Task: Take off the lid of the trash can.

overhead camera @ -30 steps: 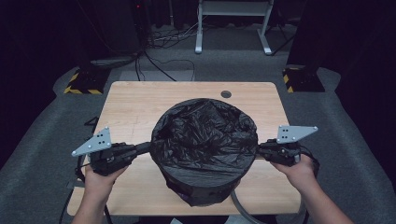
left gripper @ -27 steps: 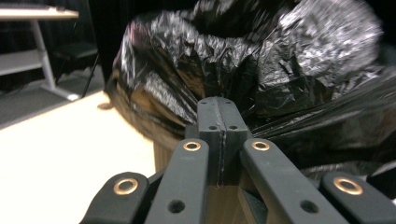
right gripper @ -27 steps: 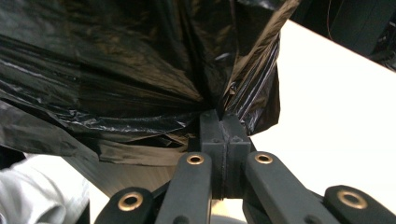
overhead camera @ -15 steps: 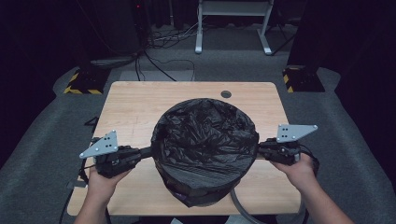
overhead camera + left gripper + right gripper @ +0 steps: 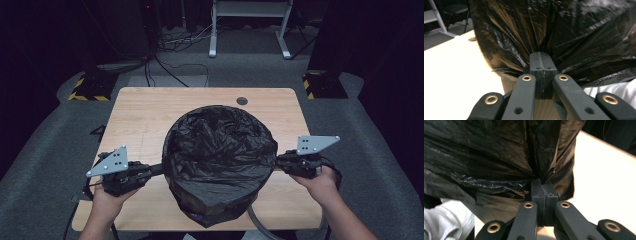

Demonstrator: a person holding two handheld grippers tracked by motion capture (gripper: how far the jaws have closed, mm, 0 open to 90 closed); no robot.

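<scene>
Black bin bag (image 5: 220, 160) btwn both grippers, left gripper (image 5: 159, 170) & right gripper (image 5: 278, 161) pinching its sides

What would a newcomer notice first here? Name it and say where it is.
The crinkled black bin bag stretched over a round bin in the middle of the wooden table. The left gripper and the right gripper flank it, each pinching the plastic, jaws pressed together on a gathered fold in both gripper views.
</scene>
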